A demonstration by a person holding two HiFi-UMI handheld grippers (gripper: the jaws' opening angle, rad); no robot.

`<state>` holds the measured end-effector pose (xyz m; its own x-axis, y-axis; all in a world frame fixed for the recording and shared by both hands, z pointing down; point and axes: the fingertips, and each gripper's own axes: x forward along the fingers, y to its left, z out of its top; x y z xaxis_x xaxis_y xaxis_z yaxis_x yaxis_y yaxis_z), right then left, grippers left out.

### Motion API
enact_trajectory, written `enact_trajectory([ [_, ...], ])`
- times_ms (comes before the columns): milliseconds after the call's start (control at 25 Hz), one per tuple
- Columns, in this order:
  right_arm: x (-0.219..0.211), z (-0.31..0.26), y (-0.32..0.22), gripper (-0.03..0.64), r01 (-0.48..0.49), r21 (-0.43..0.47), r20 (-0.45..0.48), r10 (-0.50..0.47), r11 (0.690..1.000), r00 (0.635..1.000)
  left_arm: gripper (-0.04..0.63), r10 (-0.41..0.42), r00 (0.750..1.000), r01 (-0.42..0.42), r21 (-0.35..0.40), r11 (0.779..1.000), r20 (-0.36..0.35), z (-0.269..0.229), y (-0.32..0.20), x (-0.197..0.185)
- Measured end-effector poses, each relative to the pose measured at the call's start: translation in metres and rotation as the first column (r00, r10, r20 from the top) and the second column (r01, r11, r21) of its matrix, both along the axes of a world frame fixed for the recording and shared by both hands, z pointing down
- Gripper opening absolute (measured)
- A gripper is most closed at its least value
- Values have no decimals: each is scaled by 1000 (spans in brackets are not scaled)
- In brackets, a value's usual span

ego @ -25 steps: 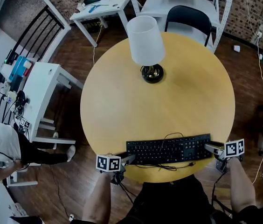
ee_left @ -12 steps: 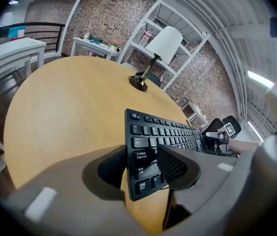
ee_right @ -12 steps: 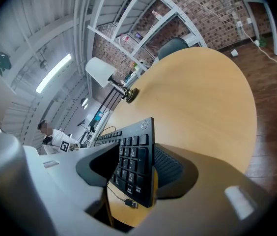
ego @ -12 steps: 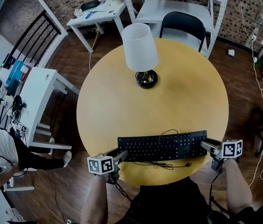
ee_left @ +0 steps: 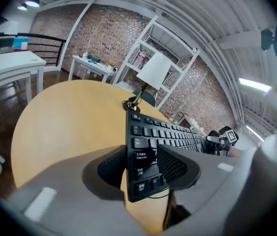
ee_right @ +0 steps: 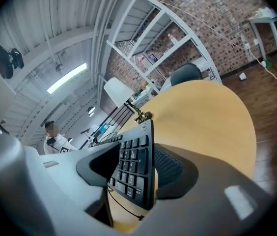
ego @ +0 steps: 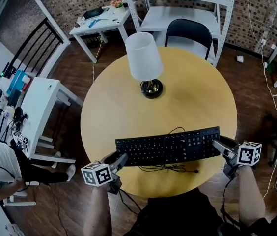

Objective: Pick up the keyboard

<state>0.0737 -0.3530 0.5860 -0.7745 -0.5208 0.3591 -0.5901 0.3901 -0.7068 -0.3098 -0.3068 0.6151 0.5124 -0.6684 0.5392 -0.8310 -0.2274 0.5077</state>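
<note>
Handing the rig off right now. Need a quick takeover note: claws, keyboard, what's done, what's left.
Left claw: shut on the left end of the keyboard.
Right claw: shut on its right end.
Keyboard: spans between both claws over the near part of the round table and looks clear of the top. Its cable hangs loose underneath. The lamp stands further back, apart from it.
Done: both ends gripped, keyboard apparently lifted.
Left: probably little. Hold both grips firm and mind the dangling cable.
</note>
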Motion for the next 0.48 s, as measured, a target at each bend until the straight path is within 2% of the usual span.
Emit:
enact_trajectory([
  [240, -5, -54, -9, 224, -30, 112, 25, 27, 993, 999, 194, -26, 1000, 24, 114, 993, 17, -60, -11, -7],
  [480, 0, -121, -8, 222, -59, 236, 35, 52, 970, 998, 196, -37, 999, 33, 208, 978, 17, -120, -13, -1],
])
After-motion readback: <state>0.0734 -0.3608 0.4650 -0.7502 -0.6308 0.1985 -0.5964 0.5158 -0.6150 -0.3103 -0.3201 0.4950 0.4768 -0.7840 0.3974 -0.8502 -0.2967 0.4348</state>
